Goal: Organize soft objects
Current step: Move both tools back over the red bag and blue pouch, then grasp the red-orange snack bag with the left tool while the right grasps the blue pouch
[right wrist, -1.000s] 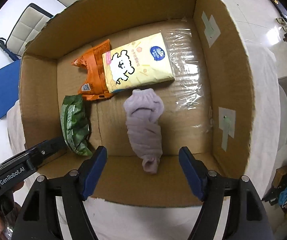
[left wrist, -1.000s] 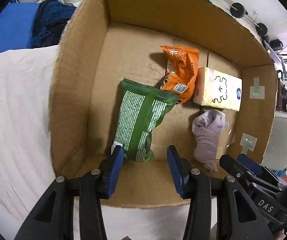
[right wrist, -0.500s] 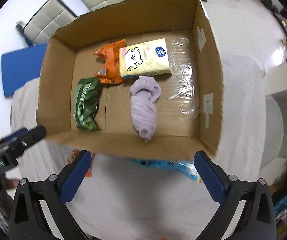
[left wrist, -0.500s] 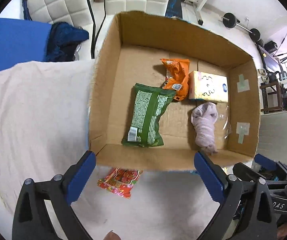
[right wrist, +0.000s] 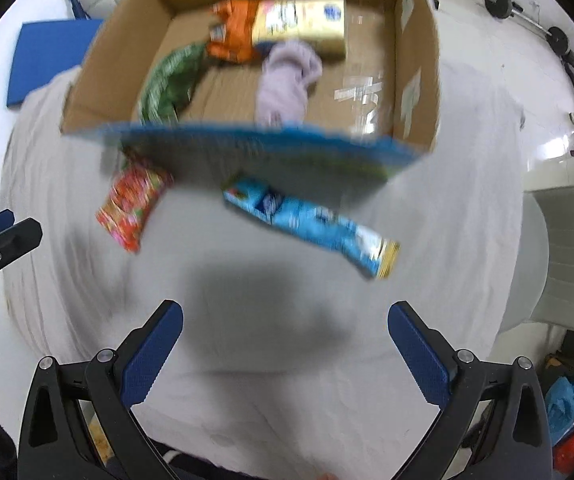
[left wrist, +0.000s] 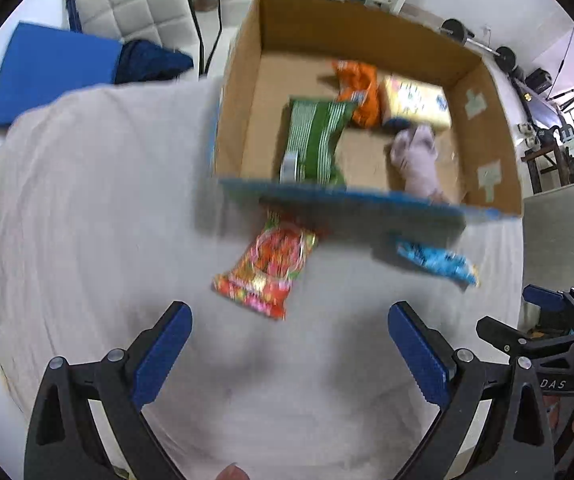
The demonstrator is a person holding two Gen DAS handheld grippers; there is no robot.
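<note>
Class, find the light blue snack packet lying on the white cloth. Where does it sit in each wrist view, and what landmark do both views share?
Left wrist: light blue snack packet at right of centre, beside the box's near right corner.
Right wrist: packet near centre, just below the box's front wall.
Shared landmark: cardboard box.

Green-striped bag (left wrist: 314, 142), orange pkt (left wrist: 361, 94), lilac cloth (left wrist: 417, 158) in brown box (left wrist: 487, 136); red-multicolour pkt (left wrist: 265, 266), lt-blue pkt (right wrist: 311, 226).

"das" on the right claw (left wrist: 559, 364) body; other print blurred.
</note>
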